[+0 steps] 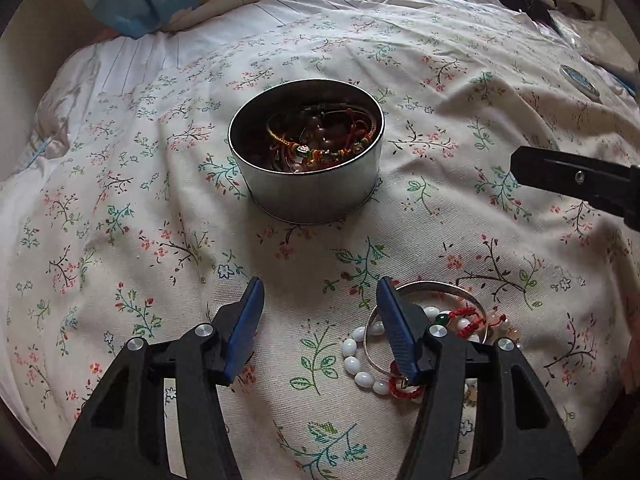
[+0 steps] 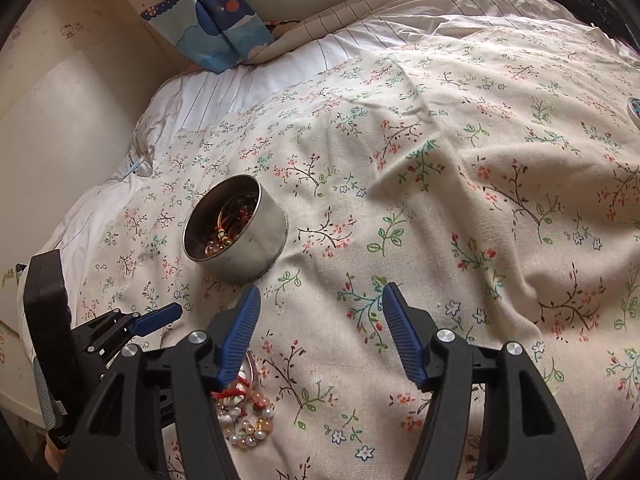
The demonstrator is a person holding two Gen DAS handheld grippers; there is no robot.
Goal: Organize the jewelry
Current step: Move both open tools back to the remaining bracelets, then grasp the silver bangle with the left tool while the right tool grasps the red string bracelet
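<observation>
Bracelets (image 1: 424, 340) loose; both jaws wide.

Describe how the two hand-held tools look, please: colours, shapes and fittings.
Both the left tool and the right tool have black angular plastic frames with triangular cut-outs, round silver pivot bolts, and two narrow blue ribbed fingers. No cables or sleeves show.

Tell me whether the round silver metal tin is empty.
Not empty: the round silver metal tin stands lidless with red and beaded bracelets piled inside.

No readable text, label, brand or number shows on anything in either view.
</observation>
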